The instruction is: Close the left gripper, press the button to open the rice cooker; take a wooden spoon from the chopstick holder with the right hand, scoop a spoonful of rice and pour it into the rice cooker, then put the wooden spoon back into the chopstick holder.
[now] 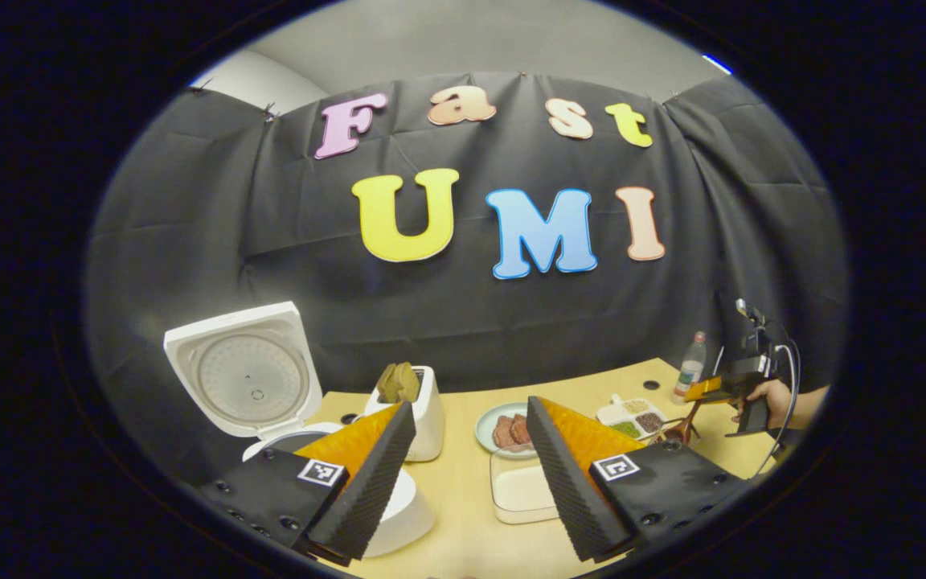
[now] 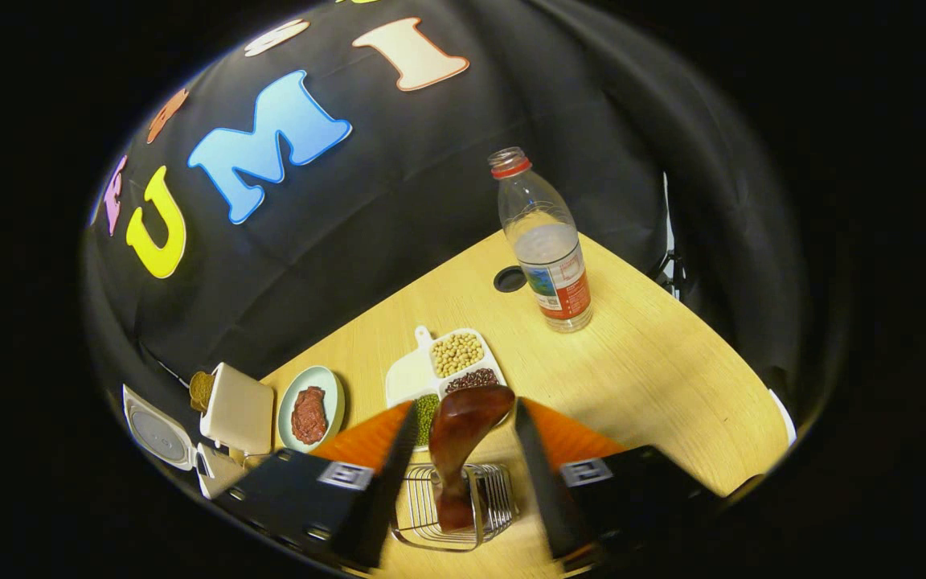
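The white rice cooker (image 1: 294, 438) stands at the left with its lid (image 1: 247, 374) raised. My left gripper (image 1: 469, 410) hovers over the table just right of the cooker, open with nothing between its fingers. The wooden spoon (image 2: 463, 430) stands bowl-up in the wire chopstick holder (image 2: 489, 500). My right gripper (image 2: 465, 410) is open, one finger on each side of the spoon with a gap to each. Farther off, the right gripper (image 1: 740, 386) is held by a hand (image 1: 770, 402) at the table's right end above the spoon (image 1: 684, 426). The cooker (image 2: 164, 438) also appears at the far left.
A white toaster (image 1: 423, 418) with bread stands beside the cooker. Near it are a plate of meat (image 1: 485, 430), a white rectangular box (image 1: 521, 490) and a divided tray of beans (image 2: 456, 354). A water bottle (image 2: 547, 249) stands near the back right, by a hole in the table (image 2: 509, 279).
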Motion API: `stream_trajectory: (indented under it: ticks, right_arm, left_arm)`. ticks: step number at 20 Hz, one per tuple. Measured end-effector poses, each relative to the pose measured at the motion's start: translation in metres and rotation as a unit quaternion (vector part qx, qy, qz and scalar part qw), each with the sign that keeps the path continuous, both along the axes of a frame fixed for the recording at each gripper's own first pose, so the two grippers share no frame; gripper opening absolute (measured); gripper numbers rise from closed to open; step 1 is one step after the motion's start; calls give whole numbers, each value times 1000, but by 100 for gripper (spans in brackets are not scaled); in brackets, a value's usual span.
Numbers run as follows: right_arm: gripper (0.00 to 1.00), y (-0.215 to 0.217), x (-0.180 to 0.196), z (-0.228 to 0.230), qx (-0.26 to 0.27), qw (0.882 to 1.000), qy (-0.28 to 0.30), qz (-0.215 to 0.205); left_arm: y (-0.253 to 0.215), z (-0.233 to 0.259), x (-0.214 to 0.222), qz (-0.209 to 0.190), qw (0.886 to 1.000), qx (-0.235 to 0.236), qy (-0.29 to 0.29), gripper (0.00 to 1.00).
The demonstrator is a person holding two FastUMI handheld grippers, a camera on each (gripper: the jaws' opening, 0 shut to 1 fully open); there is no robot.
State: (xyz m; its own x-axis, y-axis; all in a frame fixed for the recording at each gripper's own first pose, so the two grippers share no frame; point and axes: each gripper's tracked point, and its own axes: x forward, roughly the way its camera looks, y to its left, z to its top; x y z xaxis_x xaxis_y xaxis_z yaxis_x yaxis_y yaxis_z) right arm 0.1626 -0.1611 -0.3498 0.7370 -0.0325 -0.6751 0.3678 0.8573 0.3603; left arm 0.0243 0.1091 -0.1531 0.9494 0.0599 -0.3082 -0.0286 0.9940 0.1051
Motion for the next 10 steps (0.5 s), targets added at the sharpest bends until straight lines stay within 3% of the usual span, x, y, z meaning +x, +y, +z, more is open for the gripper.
stream_trajectory:
  ticks: [1, 3, 6, 10]
  right_arm:
    - [33, 0, -3, 8, 7, 1000, -7, 1]
    - [23, 14, -4, 12, 25, 999, -12, 19]
    - [10, 21, 0, 27, 11, 999, -34, 24]
    - [10, 31, -4, 75, -9, 997, -74, 31]
  left_arm:
    - [4, 0, -1, 4, 1000, 1, 1, 100]
    - [11, 1, -4, 12, 1000, -1, 1, 97]
    - [19, 8, -7, 22, 1000, -9, -7, 97]
    - [25, 15, -11, 24, 999, -18, -23, 97]
